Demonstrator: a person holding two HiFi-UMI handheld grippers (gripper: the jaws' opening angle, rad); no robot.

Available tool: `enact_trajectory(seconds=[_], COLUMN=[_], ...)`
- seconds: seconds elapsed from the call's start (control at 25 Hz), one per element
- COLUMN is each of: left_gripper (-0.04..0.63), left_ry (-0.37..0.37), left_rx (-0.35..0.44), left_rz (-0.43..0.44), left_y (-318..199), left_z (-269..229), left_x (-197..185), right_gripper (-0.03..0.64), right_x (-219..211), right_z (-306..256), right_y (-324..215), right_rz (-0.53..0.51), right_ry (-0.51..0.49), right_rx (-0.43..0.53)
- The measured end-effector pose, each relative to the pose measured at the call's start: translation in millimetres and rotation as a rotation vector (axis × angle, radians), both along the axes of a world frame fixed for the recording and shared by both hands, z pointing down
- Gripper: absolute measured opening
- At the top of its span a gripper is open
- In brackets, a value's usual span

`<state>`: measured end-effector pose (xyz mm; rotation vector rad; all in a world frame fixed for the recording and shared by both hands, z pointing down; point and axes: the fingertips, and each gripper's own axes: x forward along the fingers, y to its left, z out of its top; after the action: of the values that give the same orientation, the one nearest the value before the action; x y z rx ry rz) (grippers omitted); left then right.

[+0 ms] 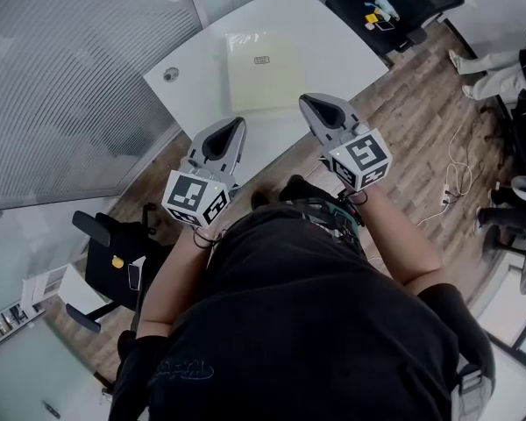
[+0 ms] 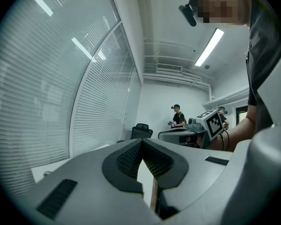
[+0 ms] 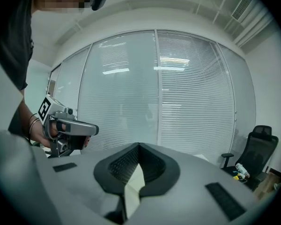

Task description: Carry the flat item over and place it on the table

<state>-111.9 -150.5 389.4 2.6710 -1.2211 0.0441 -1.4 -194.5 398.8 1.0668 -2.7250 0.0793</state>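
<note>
The flat item point(image 1: 261, 68), a pale yellow square sheet, lies on the white table point(image 1: 333, 46) ahead of me. Both grippers hover side by side over the table's near edge, short of the sheet and not touching it. My left gripper point(image 1: 238, 123) has its jaws together with nothing in them. My right gripper point(image 1: 309, 102) is likewise shut and holds nothing. In the left gripper view the left gripper point(image 2: 141, 141) shows its pads meeting at the tips, and the right gripper point(image 2: 161, 135) is off to the right. The right gripper view shows the right gripper point(image 3: 139, 145) shut, with the left gripper point(image 3: 96, 129) at left.
A black office chair point(image 1: 394, 3) carrying small items stands beyond the table at right. Another black chair point(image 1: 114, 266) is behind me at left. A glass wall with blinds point(image 1: 70, 77) runs along the left. Seated people point(image 1: 500, 68) and floor cables point(image 1: 456, 178) are at right.
</note>
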Motion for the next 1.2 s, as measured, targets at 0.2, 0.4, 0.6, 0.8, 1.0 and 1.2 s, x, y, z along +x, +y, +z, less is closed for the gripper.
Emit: enact_trajectory(seconds=[0.2, 0.4, 0.6, 0.8, 1.0, 1.2], left_gripper=[0.014, 0.014, 0.012, 0.014, 0.014, 0.014], left_ry=[0.000, 0.008, 0.018, 0.023, 0.016, 0.011], left_rx=[-0.004, 0.011, -0.003, -0.017, -0.028, -0.037], left_rz=[0.004, -0.002, -0.016, -0.014, -0.036, -0.070], left_y=[14, 27, 40, 57, 80, 105], left_z=[1, -5, -1, 3, 9, 16], left_x=[15, 42, 74, 119, 153, 178], right_gripper=[0.021, 0.021, 0.021, 0.021, 0.021, 0.021], right_x=[14, 40, 69, 107, 146, 169], right_z=[16, 24, 27, 32, 38, 39], right_y=[24, 46, 67, 84, 103, 123], right_rz=[0.003, 0.024, 0.017, 0.001, -0.008, -0.042], right_ry=[-0.013, -0.028, -0.045, -0.042, -0.050, -0.060], right_rx=[-0.038, -0.052, -0.075, -0.090, -0.104, -0.104])
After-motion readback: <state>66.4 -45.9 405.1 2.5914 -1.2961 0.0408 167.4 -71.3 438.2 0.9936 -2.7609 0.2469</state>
